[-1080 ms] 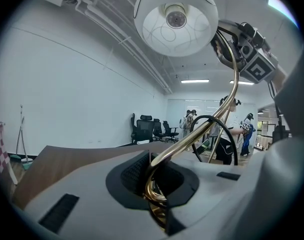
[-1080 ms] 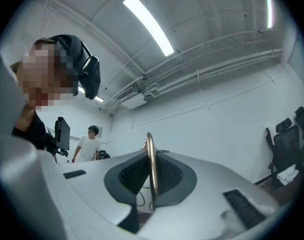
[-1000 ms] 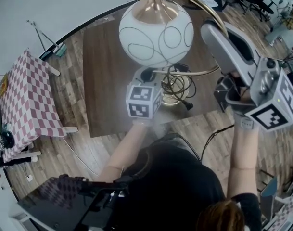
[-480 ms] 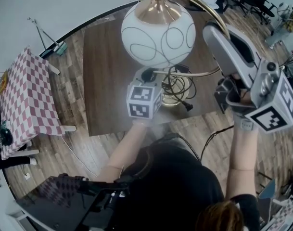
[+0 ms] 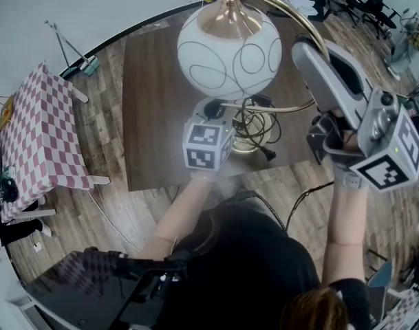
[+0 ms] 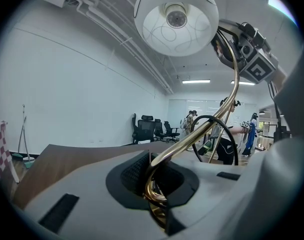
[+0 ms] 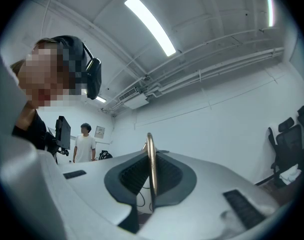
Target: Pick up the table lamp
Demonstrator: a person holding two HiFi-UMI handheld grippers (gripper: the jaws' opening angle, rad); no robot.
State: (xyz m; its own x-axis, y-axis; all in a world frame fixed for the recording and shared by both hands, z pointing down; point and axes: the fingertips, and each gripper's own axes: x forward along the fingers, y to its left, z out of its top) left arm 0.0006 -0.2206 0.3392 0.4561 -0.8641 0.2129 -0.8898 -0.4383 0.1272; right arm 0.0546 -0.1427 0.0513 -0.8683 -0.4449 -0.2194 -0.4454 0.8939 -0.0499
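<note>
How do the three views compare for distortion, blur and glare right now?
Head view: fisheye curves the table edges; haze smears around the left tool; lamp shade crisp. Left gripper view: dark round vignette, brass stem sharp. Right gripper view: ceiling strip light glares; same dark vignette.

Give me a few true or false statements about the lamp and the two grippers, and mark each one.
1. The left gripper has its jaws shut on the lamp's gold stem. True.
2. The right gripper holds nothing. False: its jaws are shut on the gold stem too, which runs upright between them.
3. The lamp shade is a white globe with thin curved lines on it. True.
4. The checked cloth lies at the right of the head view. False: it is at the left, beside the brown table.
</note>
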